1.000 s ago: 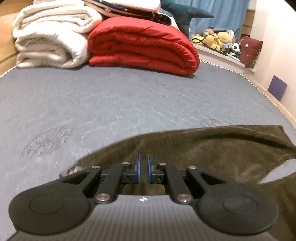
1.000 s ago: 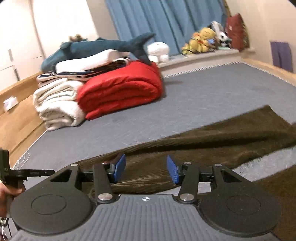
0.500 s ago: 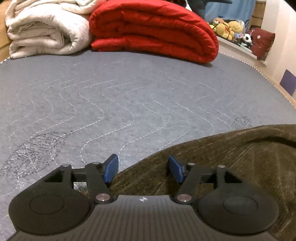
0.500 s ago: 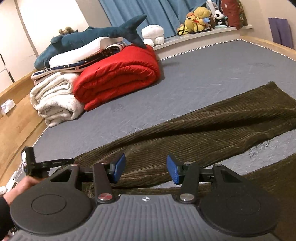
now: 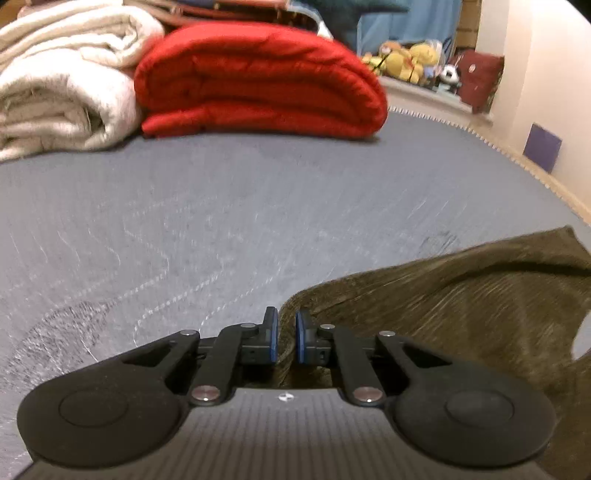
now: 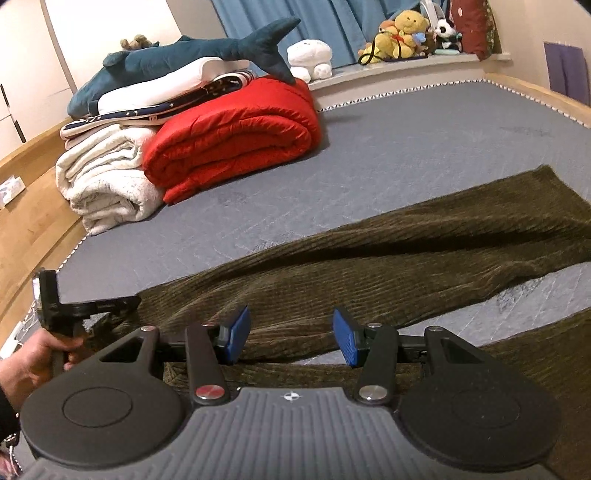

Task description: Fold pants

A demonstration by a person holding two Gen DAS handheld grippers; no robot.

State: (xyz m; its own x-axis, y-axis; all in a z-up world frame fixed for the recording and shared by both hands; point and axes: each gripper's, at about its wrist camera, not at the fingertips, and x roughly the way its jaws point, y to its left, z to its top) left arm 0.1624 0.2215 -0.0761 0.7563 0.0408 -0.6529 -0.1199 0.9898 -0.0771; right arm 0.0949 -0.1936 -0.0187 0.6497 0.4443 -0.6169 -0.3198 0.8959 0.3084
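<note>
Fingers of left gripper pinched narrow on pants edge, fabric btwn pads. Right gripper fingers half-wide, hovering over pants w/o gripping. Pants spread on bed. Judgement: right should clamp waistband too, then lift both evenly, keep edge taut.

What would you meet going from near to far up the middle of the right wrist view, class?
Right gripper → brown corduroy pants → bare grey mattress → white plush toy on the sill → blue curtain.
</note>
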